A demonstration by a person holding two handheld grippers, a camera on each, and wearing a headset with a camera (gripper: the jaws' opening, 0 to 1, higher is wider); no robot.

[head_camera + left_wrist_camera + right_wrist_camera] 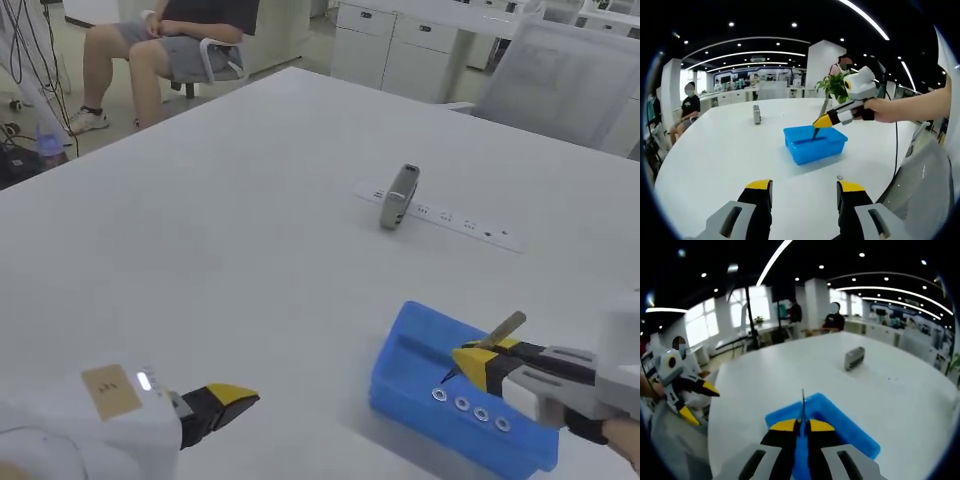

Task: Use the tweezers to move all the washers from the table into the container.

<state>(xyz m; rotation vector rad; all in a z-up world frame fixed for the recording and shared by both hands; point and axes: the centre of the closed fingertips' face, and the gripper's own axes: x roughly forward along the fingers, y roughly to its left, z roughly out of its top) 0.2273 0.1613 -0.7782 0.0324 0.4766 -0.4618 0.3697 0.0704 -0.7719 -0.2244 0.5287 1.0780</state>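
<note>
My right gripper (468, 362), lower right, pinches the tweezers (505, 325) over the blue container (400, 385). Left gripper (804, 186) is spread, empty. A washer (839, 177) lies bottom-centre on the table (730, 150); I should straddle it slowly.

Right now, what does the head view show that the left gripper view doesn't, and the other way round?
Head view: four washers lying inside the blue container. Left gripper view: a small ring, likely a washer, on the table ahead of the open left gripper, plus a plant. Both: the container, the right gripper shut on the tweezers, the grey block.
</note>
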